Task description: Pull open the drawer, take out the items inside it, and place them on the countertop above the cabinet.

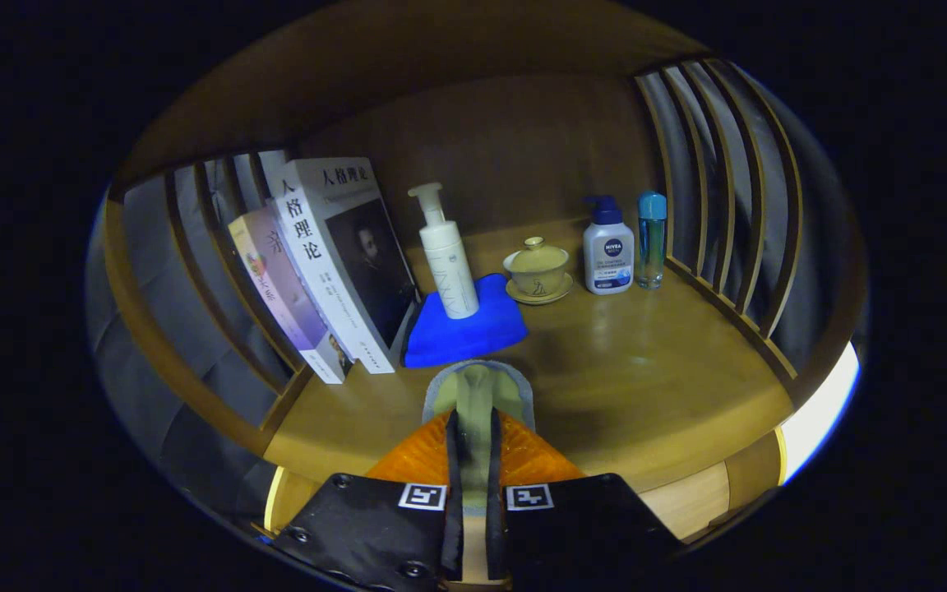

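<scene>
The flat item (478, 393) pinched in the gripper (473, 460) is hidden behind its fingers; the blue cloth's (465, 333) near edge is covered by that item.

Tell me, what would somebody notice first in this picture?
Probably the bright blue cloth on the wooden countertop, with a white pump bottle standing on it. Left of it, books lean against the slats; to its right sit a lidded cup and two more bottles. Up close, the gripper has its jaws shut on a flat pale item, just short of the cloth.
</scene>
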Motion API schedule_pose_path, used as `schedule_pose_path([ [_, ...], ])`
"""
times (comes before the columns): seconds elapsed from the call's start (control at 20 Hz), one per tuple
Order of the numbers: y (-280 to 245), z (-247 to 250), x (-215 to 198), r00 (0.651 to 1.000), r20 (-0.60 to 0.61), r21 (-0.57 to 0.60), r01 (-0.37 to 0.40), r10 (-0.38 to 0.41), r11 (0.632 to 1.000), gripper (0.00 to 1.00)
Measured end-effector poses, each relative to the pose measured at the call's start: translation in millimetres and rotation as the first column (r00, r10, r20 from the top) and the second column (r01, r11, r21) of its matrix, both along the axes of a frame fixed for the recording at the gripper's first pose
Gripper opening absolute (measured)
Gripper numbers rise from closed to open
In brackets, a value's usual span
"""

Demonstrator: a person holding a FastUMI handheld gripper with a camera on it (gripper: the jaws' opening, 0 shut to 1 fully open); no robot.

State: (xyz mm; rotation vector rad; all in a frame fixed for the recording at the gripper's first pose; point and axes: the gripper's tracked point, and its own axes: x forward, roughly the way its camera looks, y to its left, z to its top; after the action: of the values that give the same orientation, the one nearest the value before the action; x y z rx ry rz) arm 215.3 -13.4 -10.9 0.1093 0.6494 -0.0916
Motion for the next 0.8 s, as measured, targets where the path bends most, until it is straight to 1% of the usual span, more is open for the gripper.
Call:
schedule_pose_path([
  [0.1, -3.4, 1.2, 4.4, 1.0, 0.013, -0.018, 0.0, 0.0, 1.0, 0.13],
  [0.15, -3.1, 0.1, 6.9, 1.0, 0.018, -0.021, -0.004, 0.005, 1.0, 0.17],
  [0.25, -3.4, -0.7, 9.1, 1.0, 0.031, -0.028, -0.002, 0.003, 1.0, 0.17],
  [0.35, -1.9, -1.8, 6.5, 0.999, 0.038, -0.034, -0.011, 0.012, 0.999, 0.26],
  [0.4, 0.5, -3.8, 5.0, 0.999, 0.049, -0.019, -0.014, 0.014, 1.0, 0.38],
  [0.55, 3.7, 11.7, -9.1, 0.993, 0.115, -0.014, -0.023, 0.024, 1.0, 0.74],
  [0.65, 11.8, 23.2, -25.3, 0.985, 0.159, -0.029, -0.064, 0.067, 0.998, 0.98],
  [0.8, 22.3, 46.7, -58.6, 0.967, 0.225, -0.063, -0.11, 0.121, 0.992, 0.98],
])
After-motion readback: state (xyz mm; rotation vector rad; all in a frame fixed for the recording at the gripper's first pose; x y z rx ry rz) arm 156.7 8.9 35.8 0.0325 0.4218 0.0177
